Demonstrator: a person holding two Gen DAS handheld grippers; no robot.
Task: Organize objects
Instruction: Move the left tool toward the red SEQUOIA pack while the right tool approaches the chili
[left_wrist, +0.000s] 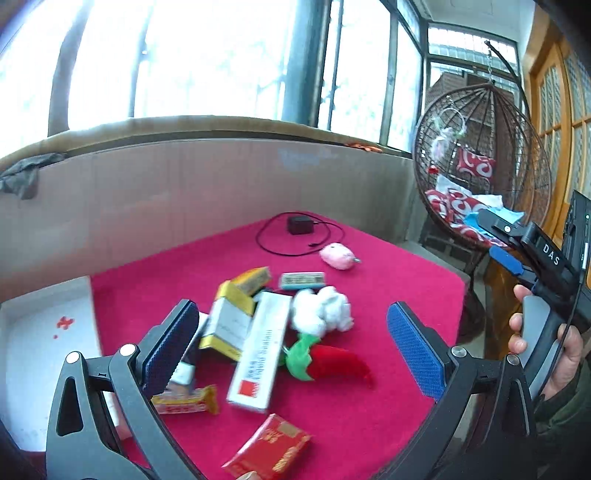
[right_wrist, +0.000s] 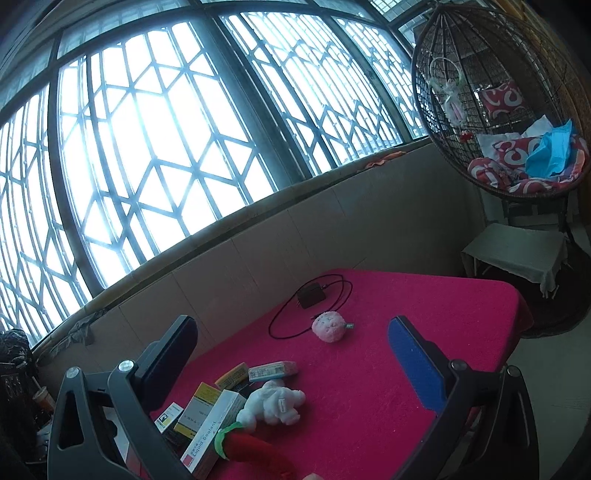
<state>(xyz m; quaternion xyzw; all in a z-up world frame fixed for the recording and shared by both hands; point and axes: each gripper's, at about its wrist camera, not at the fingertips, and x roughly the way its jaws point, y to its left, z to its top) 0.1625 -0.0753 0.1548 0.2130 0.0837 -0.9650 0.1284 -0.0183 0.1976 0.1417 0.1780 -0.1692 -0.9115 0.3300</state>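
Left gripper (left_wrist: 295, 350) fingers apart, boxes (left_wrist: 240, 332), plush toys (left_wrist: 321, 310), red cloth (left_wrist: 388, 295)

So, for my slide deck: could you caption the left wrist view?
Open left gripper hovers above boxes, a white plush and a red chili plush on the red tablecloth.

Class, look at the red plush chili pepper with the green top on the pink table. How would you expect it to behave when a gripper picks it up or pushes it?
The red plush chili looks like soft stuffed fabric, so it would probably squash under the pads and droop if held by one end. It is likely light for its size. Its curved body lies flat on the fuzzy pink cloth, so a push would probably drag it, not roll it.
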